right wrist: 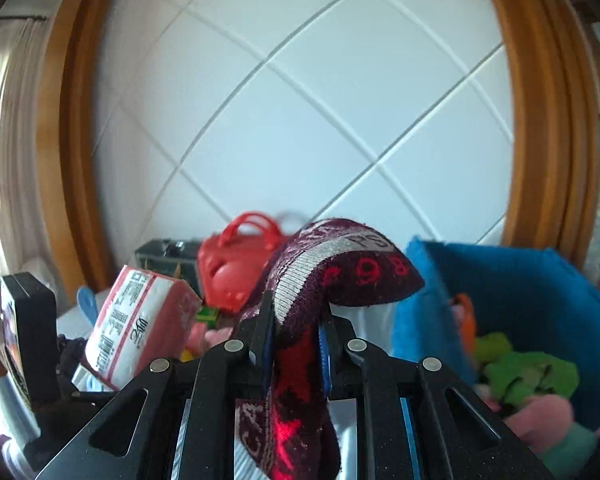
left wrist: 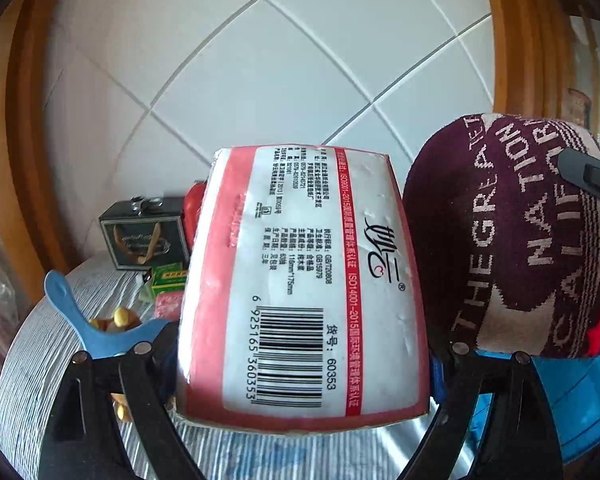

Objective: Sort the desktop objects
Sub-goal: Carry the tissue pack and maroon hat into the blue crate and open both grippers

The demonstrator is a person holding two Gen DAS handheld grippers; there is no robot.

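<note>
2 items lifted for sorting: my left gripper (left wrist: pixel 300 354) pinches the tissue pack (left wrist: pixel 300 280); my right gripper (right wrist: pixel 296 336) clamps the sock (right wrist: pixel 324 280), blue bin (right wrist: pixel 520 280) at 3 o'clock.

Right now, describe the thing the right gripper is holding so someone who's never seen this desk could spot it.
Start at the blue felt bin on the right of the desk; just left of it, the right gripper is shut on a knitted maroon cloth. Unlike the smooth red-and-white tissue pack beside it, it is soft, draped, with woven lettering and red stars.
</note>
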